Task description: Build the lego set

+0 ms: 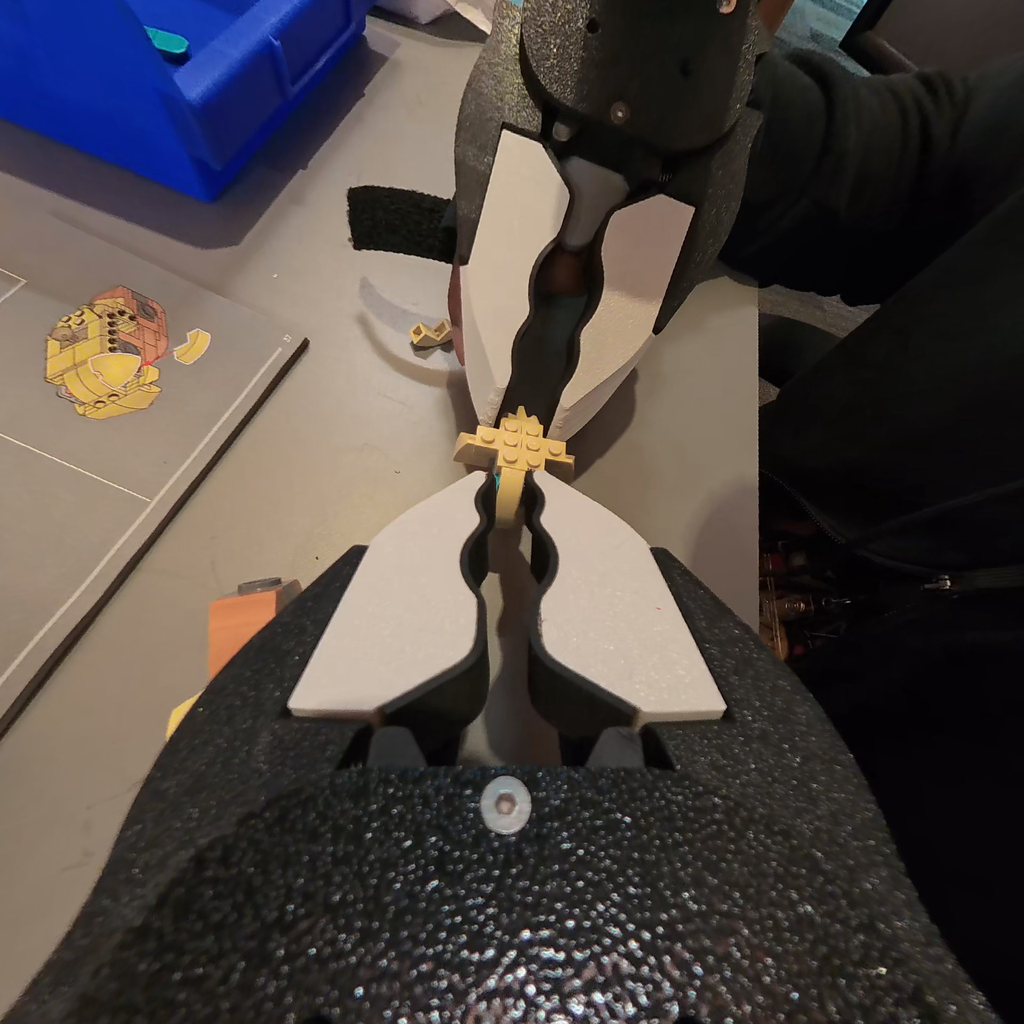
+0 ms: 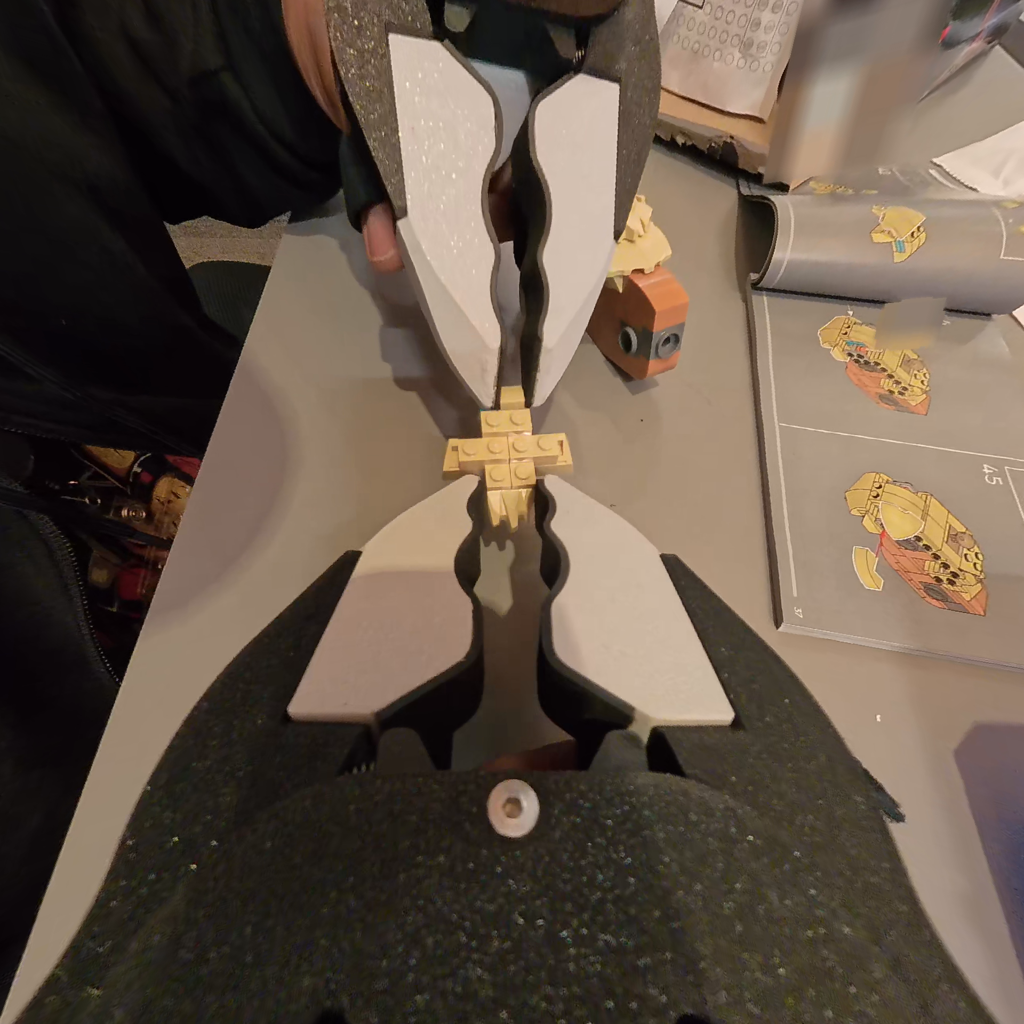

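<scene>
Grippers meet tip to tip above the grey table (image 1: 343, 443): we see the left gripper (image 1: 508, 487) pinching the curved end of a tan brick assembly (image 1: 515, 449). Opposite, the right gripper (image 2: 510, 498) clamps its spiky end, both held level and raised off the surface.

Your left gripper (image 1: 507, 487) and right gripper (image 2: 510, 498) meet tip to tip above the table, each nearly closed, pads pinching opposite ends of one small tan brick assembly (image 1: 512, 446).

Bare grey table (image 2: 343, 421) flanks both claws; an orange block (image 2: 645, 327) crowds the far side.
</scene>
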The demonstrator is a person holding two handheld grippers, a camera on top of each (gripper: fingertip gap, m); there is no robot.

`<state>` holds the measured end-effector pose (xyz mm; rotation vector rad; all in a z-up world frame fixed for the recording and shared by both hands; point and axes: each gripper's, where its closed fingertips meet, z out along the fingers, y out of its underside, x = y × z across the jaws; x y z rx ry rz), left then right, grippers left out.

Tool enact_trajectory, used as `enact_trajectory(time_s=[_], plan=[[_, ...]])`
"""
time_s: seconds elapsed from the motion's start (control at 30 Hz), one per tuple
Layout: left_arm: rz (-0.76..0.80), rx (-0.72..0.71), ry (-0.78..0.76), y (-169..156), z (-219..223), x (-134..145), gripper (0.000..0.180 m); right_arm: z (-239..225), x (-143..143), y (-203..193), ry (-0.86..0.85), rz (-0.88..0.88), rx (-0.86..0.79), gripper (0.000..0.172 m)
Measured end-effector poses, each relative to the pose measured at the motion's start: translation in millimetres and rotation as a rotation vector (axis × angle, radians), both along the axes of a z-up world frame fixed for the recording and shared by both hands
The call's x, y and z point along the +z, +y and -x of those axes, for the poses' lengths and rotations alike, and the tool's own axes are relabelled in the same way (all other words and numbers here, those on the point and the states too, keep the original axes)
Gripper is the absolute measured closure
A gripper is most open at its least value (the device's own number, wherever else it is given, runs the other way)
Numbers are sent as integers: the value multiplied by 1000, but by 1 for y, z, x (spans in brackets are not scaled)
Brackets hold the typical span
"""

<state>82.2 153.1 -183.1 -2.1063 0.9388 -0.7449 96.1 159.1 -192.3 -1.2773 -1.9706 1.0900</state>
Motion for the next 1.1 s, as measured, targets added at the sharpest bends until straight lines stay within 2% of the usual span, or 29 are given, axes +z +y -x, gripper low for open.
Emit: enact_trajectory(time_s=[0.53, 1.1], plan=[[8, -4, -51, -2, -1, 6, 171, 0, 7, -3, 54, -17, 15, 156], [42, -62, -220, -10, -6, 29, 169, 0, 27, -12, 191, 11, 59, 155]])
